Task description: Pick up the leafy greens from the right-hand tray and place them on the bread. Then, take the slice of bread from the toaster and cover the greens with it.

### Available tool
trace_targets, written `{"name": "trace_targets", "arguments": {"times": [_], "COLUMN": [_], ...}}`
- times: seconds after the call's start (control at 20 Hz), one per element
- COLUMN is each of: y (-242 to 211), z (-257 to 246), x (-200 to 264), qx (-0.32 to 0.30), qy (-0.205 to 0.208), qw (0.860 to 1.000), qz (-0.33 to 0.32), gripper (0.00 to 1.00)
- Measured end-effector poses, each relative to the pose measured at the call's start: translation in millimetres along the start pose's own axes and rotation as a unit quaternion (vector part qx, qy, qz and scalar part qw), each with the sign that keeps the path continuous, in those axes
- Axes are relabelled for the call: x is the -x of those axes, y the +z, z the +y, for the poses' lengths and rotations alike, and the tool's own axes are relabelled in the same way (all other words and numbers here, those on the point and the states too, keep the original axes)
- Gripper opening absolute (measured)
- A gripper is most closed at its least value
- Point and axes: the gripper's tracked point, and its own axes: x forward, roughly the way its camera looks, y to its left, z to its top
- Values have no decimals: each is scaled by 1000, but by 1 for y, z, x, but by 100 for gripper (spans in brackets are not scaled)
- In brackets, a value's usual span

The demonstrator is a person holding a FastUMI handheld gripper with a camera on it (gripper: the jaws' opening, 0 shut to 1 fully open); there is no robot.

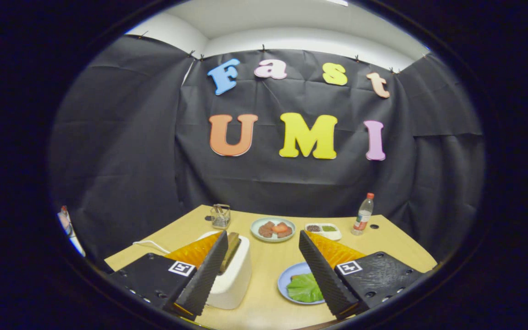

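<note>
The toaster point(229, 275) stands left on the counter point(268, 266), the plate point(291, 280) with greens point(304, 288) right of it. Behind them lie a dish point(273, 229), a tray point(323, 230) and a bottle point(363, 214).

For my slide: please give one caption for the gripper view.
Open gripper above table: toaster with bread between fingers, greens on plate.

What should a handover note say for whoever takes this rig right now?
Gripper: fingers open, holding nothing, above the table.
Leafy greens lie on the blue plate, beside the right finger; any bread under them is hidden.
Bread slice stands in the white toaster, by the left finger.
Done: the greens appear to be placed.
Left: pull the slice and cover the greens.
</note>
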Motion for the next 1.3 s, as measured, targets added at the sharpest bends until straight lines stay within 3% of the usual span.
{"name": "trace_targets", "arguments": {"times": [0.5, 0.8, 0.95, 1.1, 1.2, 1.3], "y": [-22, -73, -91, -89, -87, -92], "z": [44, 42, 49, 48, 53, 56], "x": [-75, -112, -124, -123, -124, -125], "qx": [-20, -19, -43, -50, -50, -48], "qy": [5, -23, -5, -2, 4, 14], "qw": [995, 983, 978, 978, 980, 980], "qz": [93, 183, 206, 202, 192, 193], "gripper": [94, 94, 93, 47, 49, 25]}}
